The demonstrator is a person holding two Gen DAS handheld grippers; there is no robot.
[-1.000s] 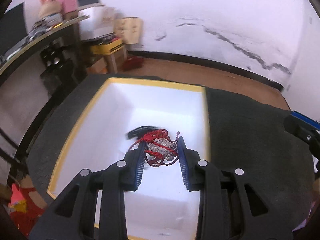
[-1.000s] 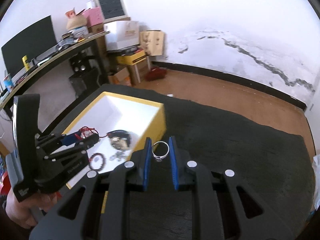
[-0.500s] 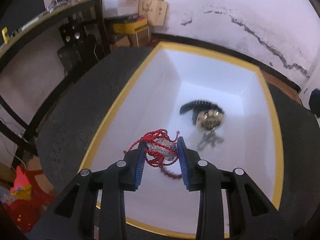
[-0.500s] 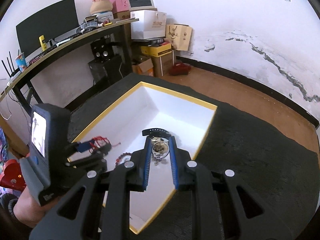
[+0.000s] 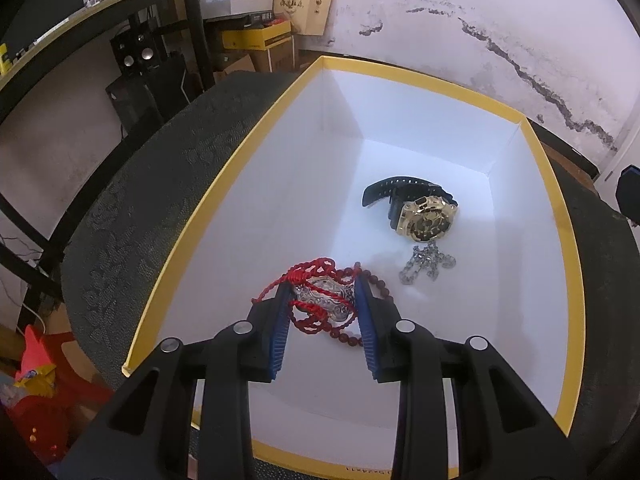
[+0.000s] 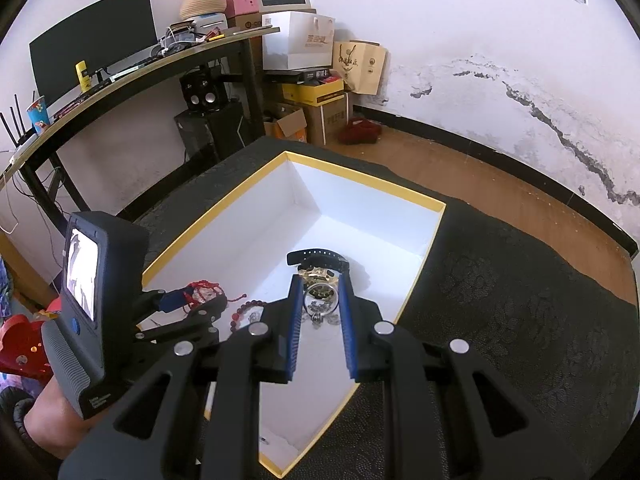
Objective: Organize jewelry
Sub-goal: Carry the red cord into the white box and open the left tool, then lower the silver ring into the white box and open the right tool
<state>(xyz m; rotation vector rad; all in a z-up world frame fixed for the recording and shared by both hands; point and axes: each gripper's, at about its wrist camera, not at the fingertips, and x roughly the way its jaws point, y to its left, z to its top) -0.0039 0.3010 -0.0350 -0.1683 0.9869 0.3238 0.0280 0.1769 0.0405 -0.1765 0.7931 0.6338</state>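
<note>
left gripper (image 5: 322, 300): I've got it clamped on the red-cord silver pendant (image 5: 324, 298), over the box's (image 5: 452, 84) near-left floor
right gripper (image 6: 320, 300): clamped on silver ring (image 6: 320, 300), above the box
watch (image 5: 424, 218): far right, chain (image 5: 426, 266) just beside

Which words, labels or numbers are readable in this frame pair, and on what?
Nothing reads clearly.
White paper bag: gold characters, blurred.
Brown paper bag: black calligraphy, illegible.
Left gripper, handle base: white print, too small.
Yellow-rimmed box, near edge: tiny print, illegible.
</note>
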